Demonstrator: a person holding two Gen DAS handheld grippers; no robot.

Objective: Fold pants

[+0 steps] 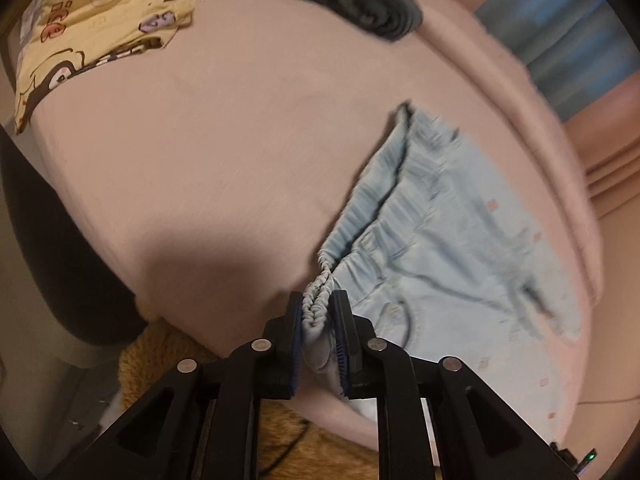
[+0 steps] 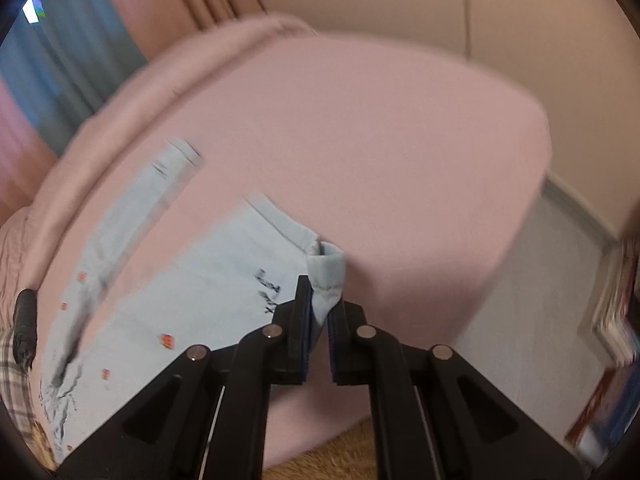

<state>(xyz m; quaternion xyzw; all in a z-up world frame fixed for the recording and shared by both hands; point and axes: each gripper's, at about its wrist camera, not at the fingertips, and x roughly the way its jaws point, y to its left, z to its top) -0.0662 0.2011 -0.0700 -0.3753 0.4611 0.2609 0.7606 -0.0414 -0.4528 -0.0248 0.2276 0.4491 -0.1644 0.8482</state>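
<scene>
Light blue pants (image 1: 440, 240) with small orange marks lie on a pink bed (image 1: 220, 160). My left gripper (image 1: 318, 300) is shut on the bunched elastic waistband at the near edge of the bed. In the right wrist view the pants (image 2: 180, 280) stretch to the left, and my right gripper (image 2: 322, 296) is shut on the hem of one leg. The other leg (image 2: 132, 216) lies further back toward the bed's far edge.
A yellow cartoon-print cloth (image 1: 88, 44) and a dark folded garment (image 1: 360, 4) lie at the far side of the bed. A brown furry rug (image 1: 280, 420) and a dark chair (image 1: 60, 240) are below the near edge. Grey floor (image 2: 520, 320) is on the right.
</scene>
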